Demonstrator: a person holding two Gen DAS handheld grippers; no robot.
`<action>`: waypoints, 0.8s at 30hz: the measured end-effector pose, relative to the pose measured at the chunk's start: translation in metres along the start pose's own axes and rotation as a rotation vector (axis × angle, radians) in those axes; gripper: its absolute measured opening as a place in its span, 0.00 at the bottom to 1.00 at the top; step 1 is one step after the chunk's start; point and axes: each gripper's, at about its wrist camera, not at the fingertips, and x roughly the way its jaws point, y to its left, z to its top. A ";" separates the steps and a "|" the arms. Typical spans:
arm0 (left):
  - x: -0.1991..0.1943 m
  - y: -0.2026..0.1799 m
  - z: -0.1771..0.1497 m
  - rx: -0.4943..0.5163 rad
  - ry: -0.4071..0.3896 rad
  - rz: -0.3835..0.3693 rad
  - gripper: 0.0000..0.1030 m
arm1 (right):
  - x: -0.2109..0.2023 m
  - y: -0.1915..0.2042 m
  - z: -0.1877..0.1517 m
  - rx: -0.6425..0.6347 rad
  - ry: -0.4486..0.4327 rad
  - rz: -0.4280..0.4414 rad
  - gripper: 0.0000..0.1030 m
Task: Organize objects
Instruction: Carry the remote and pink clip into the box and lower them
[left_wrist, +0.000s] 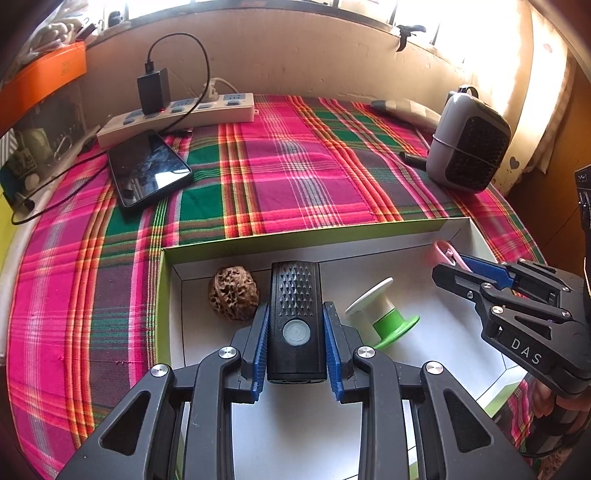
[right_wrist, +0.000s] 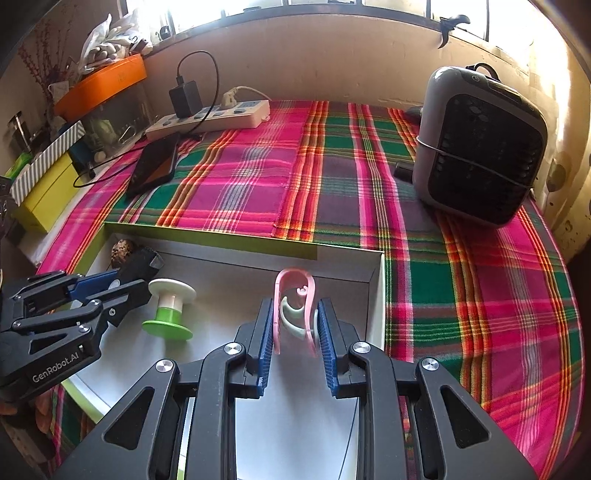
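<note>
Overhead, both grippers were held over a shallow white cardboard box with lime-green outer walls (left_wrist: 454, 223), set on a desk covered by a pink, green and orange plaid cloth (left_wrist: 295, 166). A black rectangular plastic flashlight with a round grey button (left_wrist: 295, 317) was clamped between the blue ribbed pads of the left gripper (left_wrist: 295, 310), jaws narrowed onto its sides, body pointed forward above the box floor. A pink plastic clip with pale green inner curves (right_wrist: 295, 314) was pinched by the right gripper (right_wrist: 295, 308), jaws closed on its two arms, near the box's right wall. Inside the box a brown wrinkled walnut (left_wrist: 232, 293) was seen by the far left corner, just beside the flashlight tip. A white-and-green plastic spool (right_wrist: 170, 312) was seen on the box floor between the two grippers, tilted in the left wrist view.

Beyond the box, a black smartphone with glossy screen (left_wrist: 147, 170) was laid on the cloth, next to a white power strip (left_wrist: 177, 118) with a black charger brick (left_wrist: 153, 90) plugged in. A grey boxy desktop fan with a black grille (right_wrist: 480, 147) was placed at far right. An orange box (right_wrist: 103, 83) was seen at far left.
</note>
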 end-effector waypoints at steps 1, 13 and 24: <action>0.001 0.000 0.000 0.001 0.002 -0.001 0.24 | 0.001 0.000 0.000 0.000 0.001 0.002 0.24; 0.003 0.000 0.002 -0.003 -0.004 0.001 0.24 | 0.003 0.003 0.001 -0.022 -0.017 -0.015 0.24; 0.003 -0.001 0.002 -0.007 -0.006 0.000 0.26 | 0.002 0.004 0.000 -0.022 -0.035 -0.010 0.33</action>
